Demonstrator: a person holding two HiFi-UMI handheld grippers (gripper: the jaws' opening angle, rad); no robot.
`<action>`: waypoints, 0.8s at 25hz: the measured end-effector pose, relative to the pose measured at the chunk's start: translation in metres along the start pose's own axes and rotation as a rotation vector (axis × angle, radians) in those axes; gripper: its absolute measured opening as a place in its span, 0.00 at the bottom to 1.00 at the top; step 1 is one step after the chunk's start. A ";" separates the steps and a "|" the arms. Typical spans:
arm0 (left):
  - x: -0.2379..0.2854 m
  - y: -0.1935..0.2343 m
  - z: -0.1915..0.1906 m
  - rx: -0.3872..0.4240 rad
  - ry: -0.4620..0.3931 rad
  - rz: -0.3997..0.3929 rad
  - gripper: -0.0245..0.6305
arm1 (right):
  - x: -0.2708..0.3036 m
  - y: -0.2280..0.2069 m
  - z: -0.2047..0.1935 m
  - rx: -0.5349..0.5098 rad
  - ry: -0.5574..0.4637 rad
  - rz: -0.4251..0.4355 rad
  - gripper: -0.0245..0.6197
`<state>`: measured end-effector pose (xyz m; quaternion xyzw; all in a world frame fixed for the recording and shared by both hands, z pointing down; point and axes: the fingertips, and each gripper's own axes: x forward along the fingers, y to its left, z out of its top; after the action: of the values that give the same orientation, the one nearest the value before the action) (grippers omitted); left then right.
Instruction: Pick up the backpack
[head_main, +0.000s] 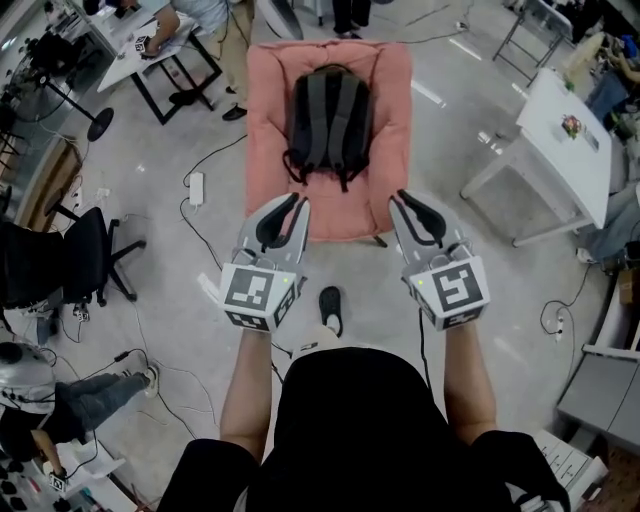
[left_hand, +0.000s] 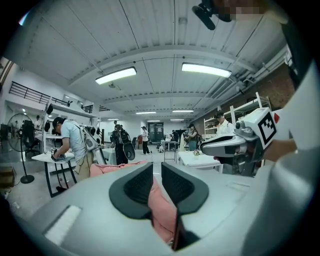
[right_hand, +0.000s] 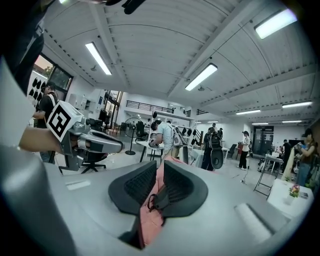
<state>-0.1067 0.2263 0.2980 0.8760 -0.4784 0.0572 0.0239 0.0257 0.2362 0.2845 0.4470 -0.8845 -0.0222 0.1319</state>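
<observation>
backpack (head_main: 328, 125) lies flat on the pink armchair (head_main: 388, 90) ahead of us. we hold our left hand-held gripper (head_main: 293, 203) and right hand-held gripper (head_main: 405, 198) near the armchair's front edge, each with jaws slightly apart and empty.

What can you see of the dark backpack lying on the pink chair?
The dark grey fabric backpack lies flat on the pink cushioned chair, back panel up, two padded shoulder straps running lengthwise. A carry loop sits at its far end; thin black webbing ends trail off the near end. Only the chair touches it; the left tongs and right tongs are both short of it.
</observation>
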 end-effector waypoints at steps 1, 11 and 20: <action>0.005 0.004 0.000 0.001 0.002 -0.007 0.12 | 0.006 -0.003 0.002 0.001 -0.003 -0.003 0.09; 0.040 0.051 0.000 0.019 0.005 -0.066 0.19 | 0.063 -0.013 0.011 -0.020 0.031 -0.023 0.24; 0.065 0.077 -0.008 0.031 0.041 -0.118 0.25 | 0.097 -0.021 0.006 0.007 0.068 -0.058 0.38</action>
<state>-0.1373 0.1309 0.3131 0.9016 -0.4243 0.0810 0.0236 -0.0140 0.1453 0.2966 0.4736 -0.8661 -0.0076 0.1595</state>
